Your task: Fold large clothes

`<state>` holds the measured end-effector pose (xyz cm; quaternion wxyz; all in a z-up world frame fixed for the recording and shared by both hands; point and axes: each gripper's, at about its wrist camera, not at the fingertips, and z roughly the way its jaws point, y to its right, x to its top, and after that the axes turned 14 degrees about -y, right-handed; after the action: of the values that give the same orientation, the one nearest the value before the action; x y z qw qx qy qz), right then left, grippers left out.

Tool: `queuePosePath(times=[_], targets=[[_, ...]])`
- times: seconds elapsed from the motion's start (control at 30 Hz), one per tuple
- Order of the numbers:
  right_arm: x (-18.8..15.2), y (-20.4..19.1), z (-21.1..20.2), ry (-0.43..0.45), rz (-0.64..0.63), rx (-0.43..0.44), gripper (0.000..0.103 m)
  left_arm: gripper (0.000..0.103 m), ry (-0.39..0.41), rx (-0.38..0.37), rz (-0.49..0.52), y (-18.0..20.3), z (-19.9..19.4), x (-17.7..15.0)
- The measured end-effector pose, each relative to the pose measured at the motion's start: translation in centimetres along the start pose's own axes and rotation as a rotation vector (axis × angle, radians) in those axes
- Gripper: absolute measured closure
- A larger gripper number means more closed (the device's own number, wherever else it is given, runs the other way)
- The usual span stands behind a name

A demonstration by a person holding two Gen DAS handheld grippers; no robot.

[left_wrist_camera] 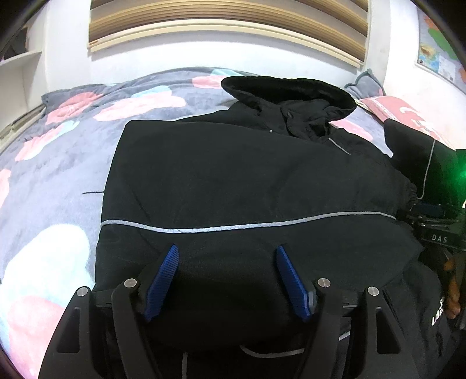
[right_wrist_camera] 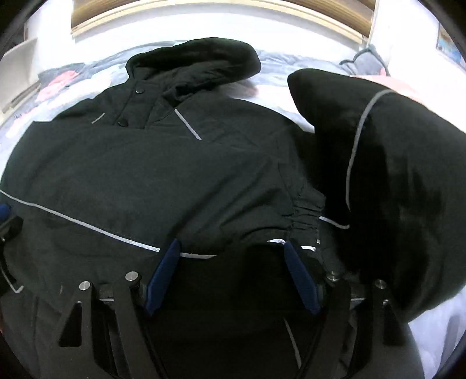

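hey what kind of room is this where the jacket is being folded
Most likely a bedroom. The black hooded jacket lies on a bed covered by a grey quilt with pink and white blotches, a matching pillow sits by the white wall, and a colourful map poster hangs above.

Bed ahead — grey quilt [left_wrist_camera: 58, 151] with pink and pale-blue blotches. White wall [left_wrist_camera: 204, 55] beyond, wooden slats [left_wrist_camera: 227, 20] above; map poster [left_wrist_camera: 437, 55] far right; shelf [left_wrist_camera: 20, 67] far left.
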<state>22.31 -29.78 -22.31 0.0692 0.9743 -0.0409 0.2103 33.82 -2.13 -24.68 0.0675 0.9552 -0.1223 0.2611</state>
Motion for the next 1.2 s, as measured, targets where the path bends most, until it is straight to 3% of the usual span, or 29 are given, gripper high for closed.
queuePosePath(times=[0.2,0.4,0.53,0.63,0.8,0.93,1.03,1.2], targets=[[-0.3,-0.1,-1.5,0.015,-0.007,0.016,0.025,0.028,-0.002,0.019,0.010,0.2,0.3,-0.1],[-2.3,2.9,-10.0,0.132,0.021,0.166,0.025,0.028,-0.042,0.051,0.008,0.8,-0.7,0.8],[-2.9,7.3,-15.5,0.239,0.050,0.209,0.022,0.028,0.005,-0.138,-0.019,2.9,-5.0,1.9],[-2.8,12.3,-17.3,0.271,0.132,0.203,0.022,0.028,0.044,-0.185,0.040,7.2,-7.1,3.4],[-2.9,20.0,-15.6,0.258,0.227,0.126,0.022,0.028,0.012,-0.229,0.109,14.2,-4.7,4.6],[-2.9,25.5,-12.9,0.219,0.290,0.132,0.022,0.028,-0.107,-0.262,0.088,18.0,1.6,3.7],[-1.9,28.8,-10.0,0.185,0.326,0.136,0.022,0.025,-0.072,-0.184,0.133,19.2,3.6,2.8],[0.0,32.3,-4.5,0.135,0.405,0.192,0.022,0.024,-0.053,-0.211,0.131,18.8,3.6,2.5]])
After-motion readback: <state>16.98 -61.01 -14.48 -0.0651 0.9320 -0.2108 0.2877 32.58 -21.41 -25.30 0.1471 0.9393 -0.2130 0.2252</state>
